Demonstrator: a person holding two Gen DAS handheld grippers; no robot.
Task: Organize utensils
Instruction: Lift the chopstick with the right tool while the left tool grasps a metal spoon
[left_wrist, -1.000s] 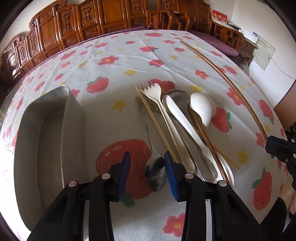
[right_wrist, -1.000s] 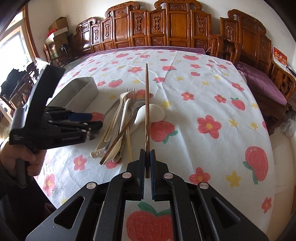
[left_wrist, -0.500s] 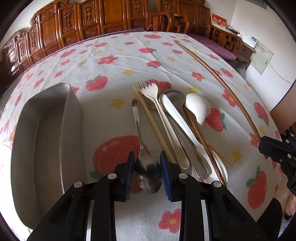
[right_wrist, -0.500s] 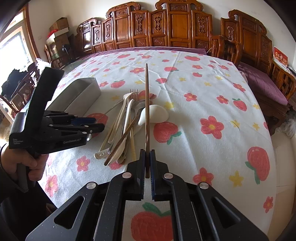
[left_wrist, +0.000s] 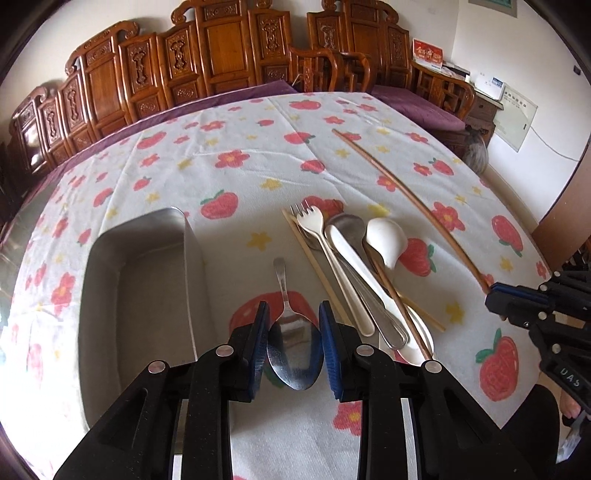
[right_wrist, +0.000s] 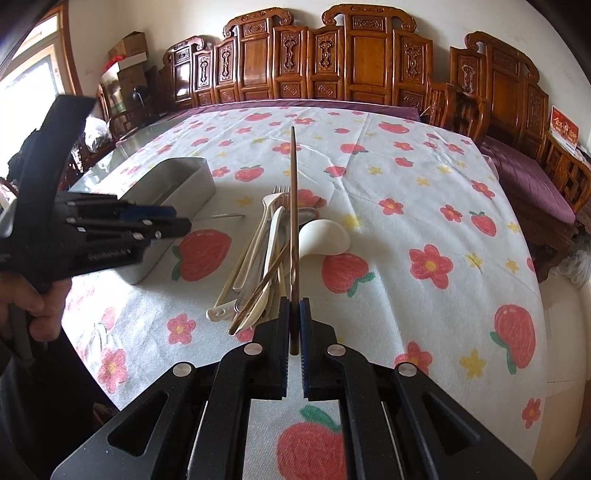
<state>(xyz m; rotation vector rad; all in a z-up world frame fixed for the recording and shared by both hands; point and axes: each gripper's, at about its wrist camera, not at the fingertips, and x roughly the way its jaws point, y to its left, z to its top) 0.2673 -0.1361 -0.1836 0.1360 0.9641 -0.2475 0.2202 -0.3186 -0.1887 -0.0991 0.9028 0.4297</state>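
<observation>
- Surface (left_wrist: 258, 173): covered by a white cloth printed with strawberries and flowers; seen stretching ahead of both claws, with carved wooden chairs (right_wrist: 354, 55) ranged along its far edge.
- Metal tray (left_wrist: 110, 295): a rectangular steel container, resting on the surface to the left of the left claw and just beside it. Nothing is seen inside it in the left wrist view.
- Left claw (left_wrist: 293, 343): clenched on the bowl of a metal spoon (left_wrist: 293, 350), both blue pads pressed against the bowl's edges. The handle is pointed away from the claw, over a large printed strawberry. In the right wrist view the spoon's handle is seen projecting beyond the left claw (right_wrist: 173, 218), clear of the cloth, beside the tray's near wall. A hand (right_wrist: 26, 306) is seen gripping the tool's handle.
- Right claw (right_wrist: 293, 321): clenched on the near end of a long brown chopstick (right_wrist: 293, 221), which is held straight out ahead of the claw, above the pile. In the left wrist view the same chopstick (left_wrist: 406, 206) is seen as a long line ending at the right claw (left_wrist: 496, 297), well to the right of the left claw.
- Utensil pile (left_wrist: 354, 280): lying on the surface just right of the left claw and directly ahead of the right claw. Noted in it: a white ceramic spoon (left_wrist: 386, 240), a white plastic fork (left_wrist: 314, 229), a metal spoon bowl partly covered by a white handle, one pale chopstick (left_wrist: 314, 262) on the left flank and one brown chopstick laid diagonally over the handles.
</observation>
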